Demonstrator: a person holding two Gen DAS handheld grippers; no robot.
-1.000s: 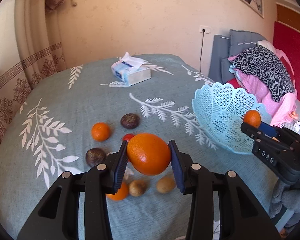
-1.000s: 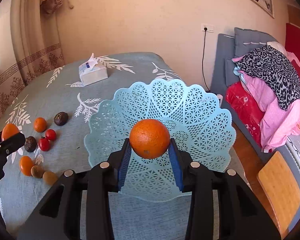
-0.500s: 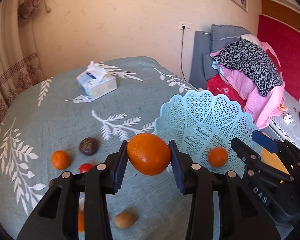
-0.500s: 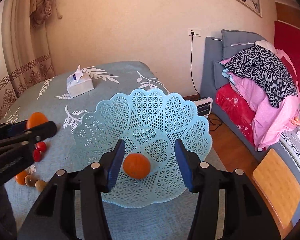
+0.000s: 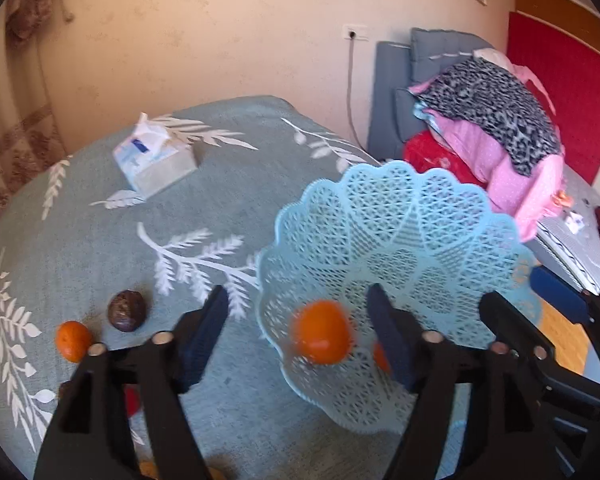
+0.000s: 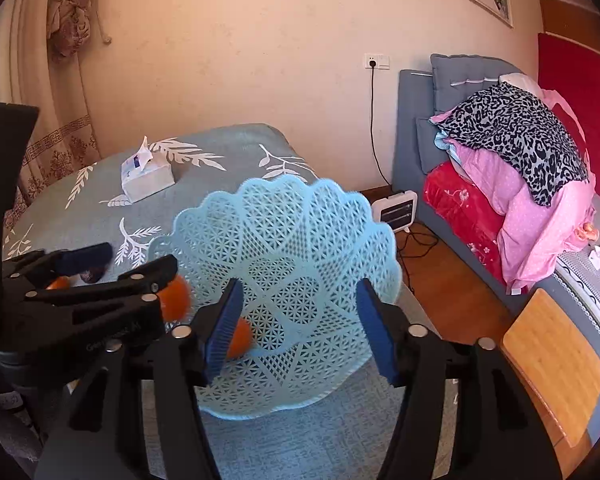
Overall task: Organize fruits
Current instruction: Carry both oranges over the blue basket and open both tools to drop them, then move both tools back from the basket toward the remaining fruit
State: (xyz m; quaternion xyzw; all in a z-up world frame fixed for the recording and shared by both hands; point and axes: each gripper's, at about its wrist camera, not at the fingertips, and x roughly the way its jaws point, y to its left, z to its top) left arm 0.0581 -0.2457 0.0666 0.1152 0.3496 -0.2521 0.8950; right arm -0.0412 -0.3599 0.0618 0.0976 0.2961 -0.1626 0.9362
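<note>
The table [image 5: 220, 208], round under a soft teal cloth printed with white leaves, carries everything; at its right edge sits the pale blue basket [image 5: 440, 216], a scalloped lattice of hard plastic, shallow and flared like a shell. A tissue box [image 5: 156, 164] lies toward the far edge.

My left claw [image 5: 296, 336] is spread wide and holds nothing; the large orange [image 5: 320, 336] shows blurred between its fingers, over the basket's near wall, and I judge it is dropping in. My right claw [image 6: 296, 320] is wide apart too and empty, poised over the basket's near side, where a smaller orange [image 6: 240, 338] rests low against the lattice.

To do this well I would keep both claws apart and lift straight up, so neither blue ribbed pad clips the light basket and tips it off the edge. The round, smooth-skinned fruit will likely roll to the lowest point and knock the other.

Left on the cloth near the left edge are a small tangerine [image 5: 73, 340] and a dark wrinkled passion fruit [image 5: 126, 311], just beside each other, with more fruit half hidden under my left claw
</note>
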